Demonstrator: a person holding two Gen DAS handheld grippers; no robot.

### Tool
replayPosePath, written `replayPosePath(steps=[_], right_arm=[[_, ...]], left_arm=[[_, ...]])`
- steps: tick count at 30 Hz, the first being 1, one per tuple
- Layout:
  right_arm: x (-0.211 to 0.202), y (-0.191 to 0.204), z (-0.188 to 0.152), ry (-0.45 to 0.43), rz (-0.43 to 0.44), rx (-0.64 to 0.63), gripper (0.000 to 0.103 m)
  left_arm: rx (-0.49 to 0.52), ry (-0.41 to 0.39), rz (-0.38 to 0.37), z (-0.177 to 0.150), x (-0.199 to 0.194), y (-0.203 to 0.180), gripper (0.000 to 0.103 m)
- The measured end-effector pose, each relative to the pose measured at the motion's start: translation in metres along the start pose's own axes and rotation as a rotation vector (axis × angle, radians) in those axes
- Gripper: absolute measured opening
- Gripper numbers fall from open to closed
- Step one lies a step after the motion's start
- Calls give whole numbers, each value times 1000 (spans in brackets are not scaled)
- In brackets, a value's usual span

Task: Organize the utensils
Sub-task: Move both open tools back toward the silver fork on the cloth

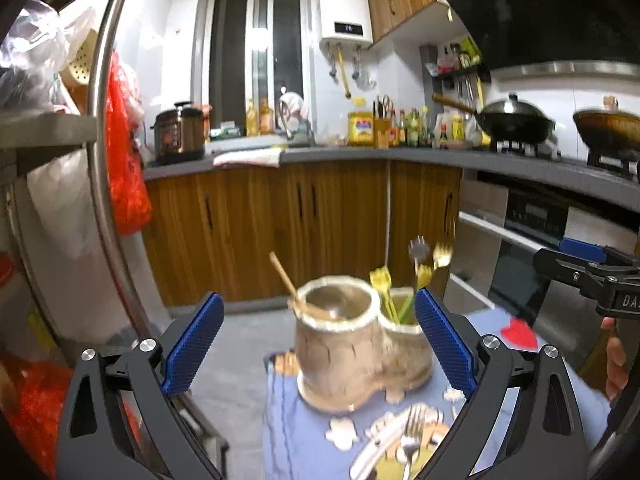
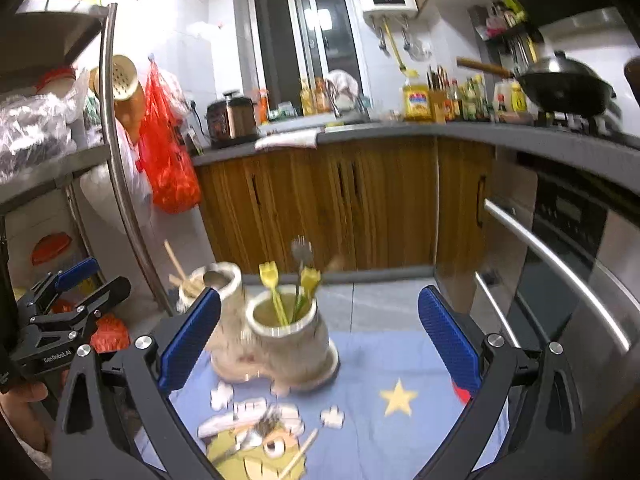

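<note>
A beige boot-shaped utensil holder [image 1: 352, 356] [image 2: 280, 344] with two cups stands on a blue cartoon cloth [image 1: 296, 432] [image 2: 400, 360]. One cup holds a wooden stick [image 1: 284, 276] and a spoon. The other holds yellow-tipped picks [image 2: 272, 280] and a metal fork [image 2: 301, 254]. A metal fork [image 1: 412, 436] lies on the cloth in front of the holder, and a wooden chopstick [image 2: 300, 454] lies near it. My left gripper [image 1: 318, 300] is open just short of the holder, with nothing between its pads. My right gripper [image 2: 320, 296] is open too and holds nothing.
A steel rack [image 2: 112, 140] with bags and a red plastic bag [image 2: 168, 160] stands at the left. Wooden cabinets [image 1: 320, 220] and a grey counter run behind. A built-in oven [image 2: 568, 248] is at the right. Each gripper shows at the edge of the other's view.
</note>
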State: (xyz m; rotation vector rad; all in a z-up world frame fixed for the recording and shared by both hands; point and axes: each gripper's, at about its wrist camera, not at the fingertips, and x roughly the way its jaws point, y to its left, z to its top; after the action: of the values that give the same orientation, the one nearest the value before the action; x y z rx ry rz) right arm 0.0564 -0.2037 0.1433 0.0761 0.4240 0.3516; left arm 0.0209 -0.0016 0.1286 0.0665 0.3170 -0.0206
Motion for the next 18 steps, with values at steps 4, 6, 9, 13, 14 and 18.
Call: replayPosePath(steps=[4,6,9,13,14,18], right_arm=[[8,-3,-29,82,-30,20,97],[14,-7,-42,113,-41,32,98],[24,-14,-63,159,-74,42,98],[39,-23,-85,221,-102,60,98],[43,-26,-91,242,-105,64,98],[56,-28,-109,289,-116,38,97]], left_arm=[[16,48,14,-27,1,-11,96],[21,95,12,-45,8,-15,96],[20,155,2,-66,18,-17,96],[31,199,3,-90,27,-14,96],[31,212,-6,-94,29,-14,96],[44,281,-66,-110,40,-16,96]])
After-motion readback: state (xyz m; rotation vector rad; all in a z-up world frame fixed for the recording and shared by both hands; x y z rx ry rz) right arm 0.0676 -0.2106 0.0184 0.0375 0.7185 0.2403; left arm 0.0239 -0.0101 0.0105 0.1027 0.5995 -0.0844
